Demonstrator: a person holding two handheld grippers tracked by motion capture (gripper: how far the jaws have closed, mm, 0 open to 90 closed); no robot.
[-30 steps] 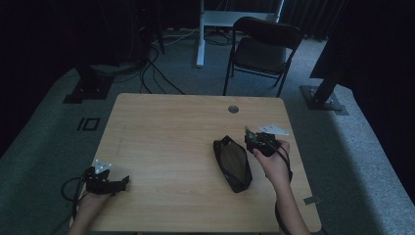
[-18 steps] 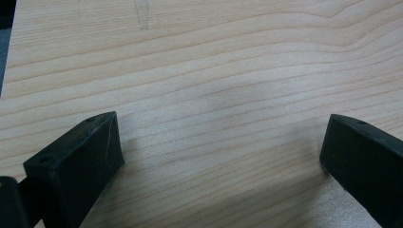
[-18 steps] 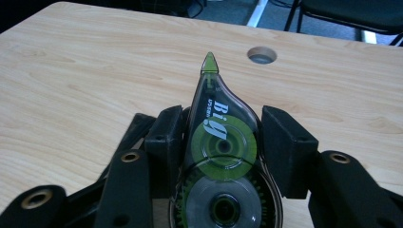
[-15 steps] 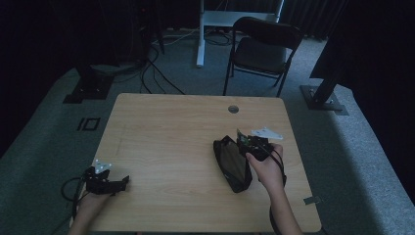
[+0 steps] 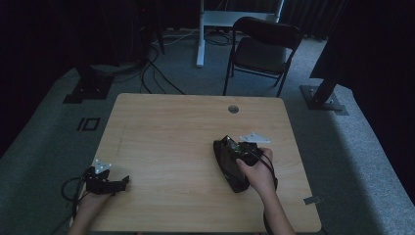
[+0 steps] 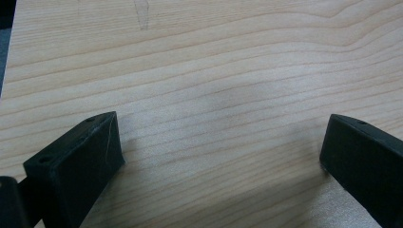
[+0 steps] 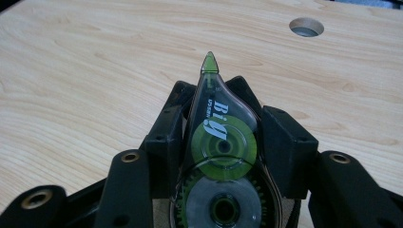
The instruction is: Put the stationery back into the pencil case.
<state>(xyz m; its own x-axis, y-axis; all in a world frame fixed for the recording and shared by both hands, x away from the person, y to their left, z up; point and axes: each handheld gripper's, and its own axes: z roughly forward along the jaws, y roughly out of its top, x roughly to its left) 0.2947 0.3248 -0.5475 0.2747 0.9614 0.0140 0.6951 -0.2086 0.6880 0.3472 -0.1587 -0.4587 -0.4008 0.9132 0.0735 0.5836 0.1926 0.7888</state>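
Observation:
My right gripper (image 7: pixel 222 127) is shut on a clear correction tape dispenser (image 7: pixel 219 142) with green reels, its pointed tip sticking out past the jaws. In the high view my right gripper (image 5: pixel 239 150) sits over the far end of a black pouch (image 5: pixel 229 171) that lies on the wooden table (image 5: pixel 181 127) at the right. My left gripper (image 5: pixel 119 182) rests near the table's front left corner. Its jaws (image 6: pixel 221 152) stand wide open over bare wood with nothing between them.
A round cable hole (image 5: pixel 233 108) is in the table near its far edge, also seen as the hole (image 7: pixel 306 27) ahead of the tape. A dark folding chair (image 5: pixel 262 49) stands beyond the table. Cables lie on the floor at the far left.
My right gripper has moved left and toward the person with the tape, ending over the pouch's far end. The left gripper has stayed put.

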